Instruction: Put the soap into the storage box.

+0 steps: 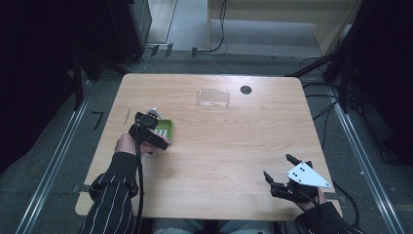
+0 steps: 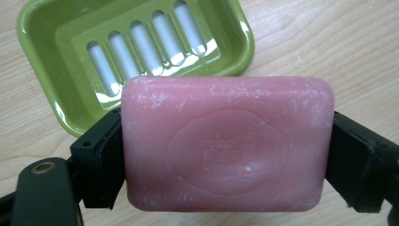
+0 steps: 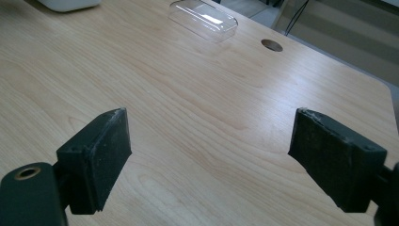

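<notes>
The left gripper (image 1: 155, 127) holds one pink rectangular bar of soap (image 2: 227, 143), its jaws closed on the bar's two short ends. The bar hangs just above the near edge of one green plastic soap dish with a slotted drain insert (image 2: 94, 42), not yet inside it. The dish rests on the light wooden desk (image 1: 234, 146), towards its left side.

Handling, as judged: the bar is solid and stiff, moderately light, with rounded corners and a waxy, dry-looking surface marked by white scuffs. It is likely slippery under pressure and would dent or scrape if squeezed hard. The end-to-end hold shown is sound, since the flat pads meet the flat end faces and the embossed top stays untouched. The dish is thin, light plastic and may slide if the bar is pushed against its rim, so the bar is better lowered in from above.

The right gripper (image 1: 287, 176) rests at the near right of the desk with its jaws standing wide apart and nothing between them.

Count: one soap bar, one green dish, one clear plastic lid (image 1: 213, 98) lying at the far centre of the desk, one dark round hole (image 1: 246, 89) in the desk just right of the lid, two grippers.
</notes>
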